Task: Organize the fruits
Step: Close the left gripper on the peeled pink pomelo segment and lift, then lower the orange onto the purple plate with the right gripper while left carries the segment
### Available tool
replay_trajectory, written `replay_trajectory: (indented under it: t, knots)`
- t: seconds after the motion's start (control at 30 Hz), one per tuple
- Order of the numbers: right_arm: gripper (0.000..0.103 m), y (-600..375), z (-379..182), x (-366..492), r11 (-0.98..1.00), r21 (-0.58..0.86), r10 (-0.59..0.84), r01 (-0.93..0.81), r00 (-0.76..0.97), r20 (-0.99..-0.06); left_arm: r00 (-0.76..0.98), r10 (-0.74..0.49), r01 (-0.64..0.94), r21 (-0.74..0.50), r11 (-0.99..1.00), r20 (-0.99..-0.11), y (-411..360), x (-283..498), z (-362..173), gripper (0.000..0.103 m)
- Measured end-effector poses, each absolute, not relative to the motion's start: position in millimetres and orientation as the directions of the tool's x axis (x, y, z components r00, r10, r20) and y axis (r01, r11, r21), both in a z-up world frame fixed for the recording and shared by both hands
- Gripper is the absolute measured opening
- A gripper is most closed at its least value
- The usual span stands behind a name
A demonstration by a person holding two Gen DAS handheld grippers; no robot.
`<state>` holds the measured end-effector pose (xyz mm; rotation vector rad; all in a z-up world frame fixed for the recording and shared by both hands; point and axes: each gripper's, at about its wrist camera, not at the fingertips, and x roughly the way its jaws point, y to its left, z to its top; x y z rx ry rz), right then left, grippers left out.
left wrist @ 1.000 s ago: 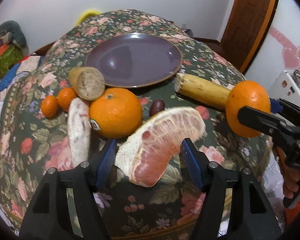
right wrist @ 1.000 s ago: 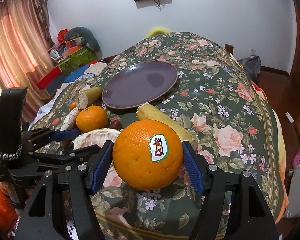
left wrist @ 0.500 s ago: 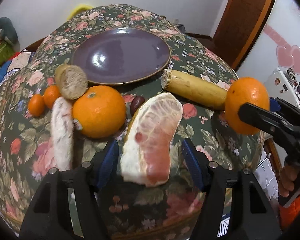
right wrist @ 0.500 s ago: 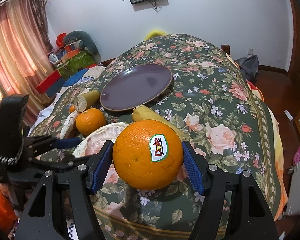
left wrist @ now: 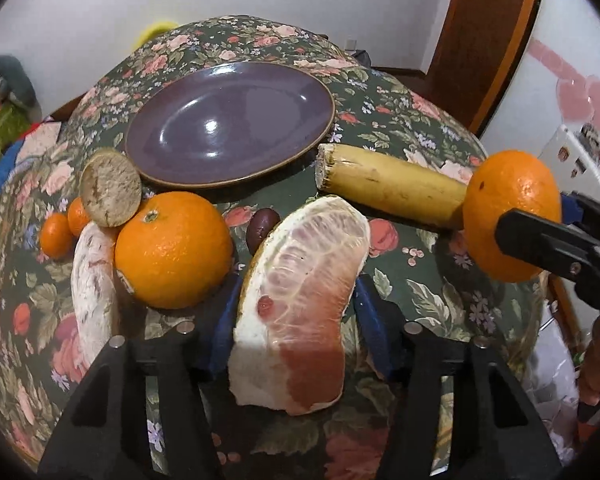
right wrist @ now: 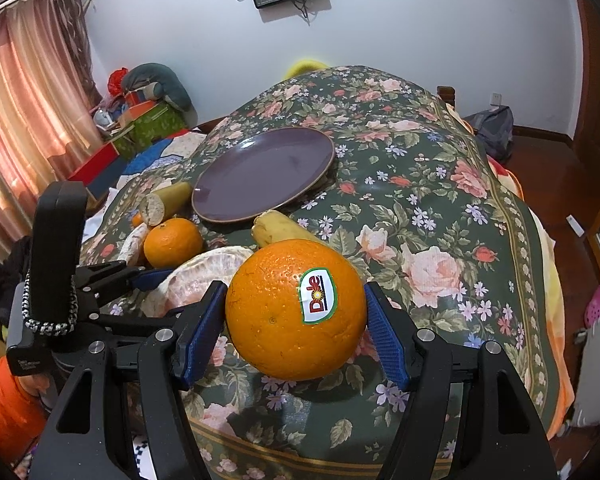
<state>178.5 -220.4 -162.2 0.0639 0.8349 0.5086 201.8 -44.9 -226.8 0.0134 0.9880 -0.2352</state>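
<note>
My left gripper (left wrist: 294,320) is closing its jaws on a peeled pink pomelo segment (left wrist: 300,304), and both blue pads touch its sides low over the floral tablecloth. Over the table's front edge, my right gripper (right wrist: 296,320) is shut on a large orange (right wrist: 296,308) with a sticker. From the left wrist view that orange (left wrist: 512,208) is at the right. The purple plate (left wrist: 228,120) sits bare in the middle of the table, beyond both grippers.
Left of the segment lie another orange (left wrist: 172,248), a second pomelo segment (left wrist: 94,292), a cut banana piece (left wrist: 110,186) and two small mandarins (left wrist: 56,234). A longer banana piece (left wrist: 392,188) and a dark small fruit (left wrist: 262,228) lie before the plate.
The left gripper's jaws have narrowed onto the pomelo segment, which now lies lengthwise between them. The right gripper has kept still with its orange.
</note>
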Motion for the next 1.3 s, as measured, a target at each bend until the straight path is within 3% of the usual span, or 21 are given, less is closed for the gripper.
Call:
replay_trajectory:
  t: [0.77, 1.3]
  knots:
    - [0.065, -204, -123, 200, 0.876, 0.199, 0.460, -0.439, 0.641, -0.615, 0.743, -0.114, 0.108, -0.051, 0.993, -0.660, 3, 189, -135, 0.053]
    - [0.065, -176, -105, 258, 0.883, 0.145, 0.445, -0.447, 0.698, -0.561, 0.794, -0.089, 0.057, -0.072, 0.996, -0.601, 33, 244, -118, 0.053]
